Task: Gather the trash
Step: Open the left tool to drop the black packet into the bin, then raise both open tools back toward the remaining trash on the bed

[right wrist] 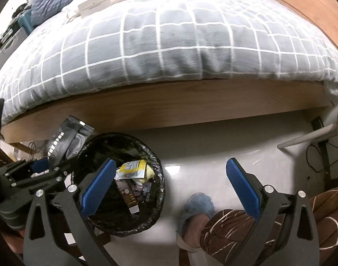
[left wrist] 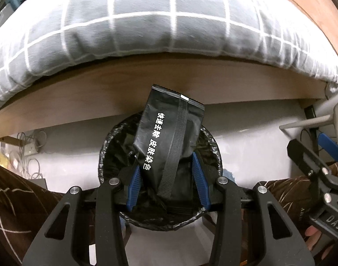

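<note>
My left gripper (left wrist: 166, 170) is shut on a black packet (left wrist: 169, 137) with white Chinese print, held upright right above the round trash bin (left wrist: 107, 153) lined with a black bag. In the right wrist view the same packet (right wrist: 65, 141) and the left gripper (right wrist: 45, 166) sit at the bin's left rim. The bin (right wrist: 155, 190) holds a yellow wrapper (right wrist: 133, 168) and other scraps. My right gripper (right wrist: 171, 184) is open and empty, above the floor just right of the bin.
A bed with a grey checked quilt (right wrist: 169, 44) and wooden frame (right wrist: 169, 106) stands behind the bin. The person's brown-trousered leg (right wrist: 235, 230) and blue slipper (right wrist: 197, 206) are near the right gripper. Cables (left wrist: 29, 155) lie under the bed at left. A white chair leg (right wrist: 306, 139) is at right.
</note>
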